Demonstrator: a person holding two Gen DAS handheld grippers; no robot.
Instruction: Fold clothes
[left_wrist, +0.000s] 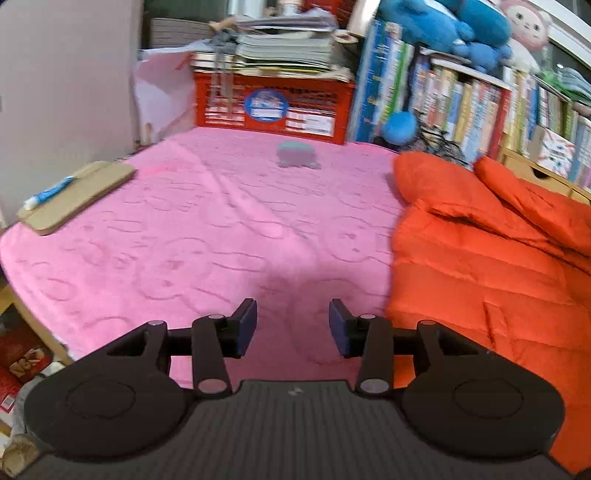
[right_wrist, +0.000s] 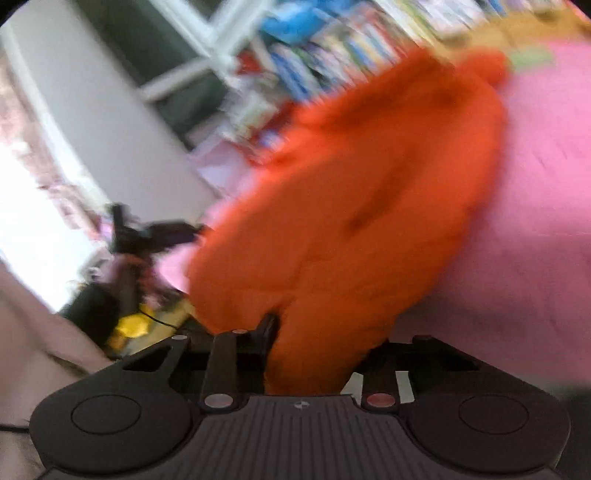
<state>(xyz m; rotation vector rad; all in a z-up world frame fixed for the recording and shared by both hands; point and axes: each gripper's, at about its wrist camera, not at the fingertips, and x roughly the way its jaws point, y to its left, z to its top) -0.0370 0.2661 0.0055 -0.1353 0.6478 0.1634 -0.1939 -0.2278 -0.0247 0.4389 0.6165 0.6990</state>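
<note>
A puffy orange jacket (left_wrist: 491, 258) lies spread over the right side of a pink blanket (left_wrist: 207, 236), one sleeve folded across its top. My left gripper (left_wrist: 291, 321) hovers open over bare blanket just left of the jacket's hem, with nothing between its blue pads (left_wrist: 245, 328). In the blurred right wrist view the orange jacket (right_wrist: 369, 192) bunches up from between my right gripper's fingers (right_wrist: 271, 325). That right gripper (right_wrist: 314, 332) is shut on a thick fold of it, and the fabric hides the other finger.
A cardboard sheet (left_wrist: 77, 195) with a blue pen lies at the blanket's left edge. A small grey-green toy (left_wrist: 297, 155) sits at the far side, before a red crate (left_wrist: 273, 107) stacked with books. A bookshelf (left_wrist: 480, 99) and plush toys line the back right.
</note>
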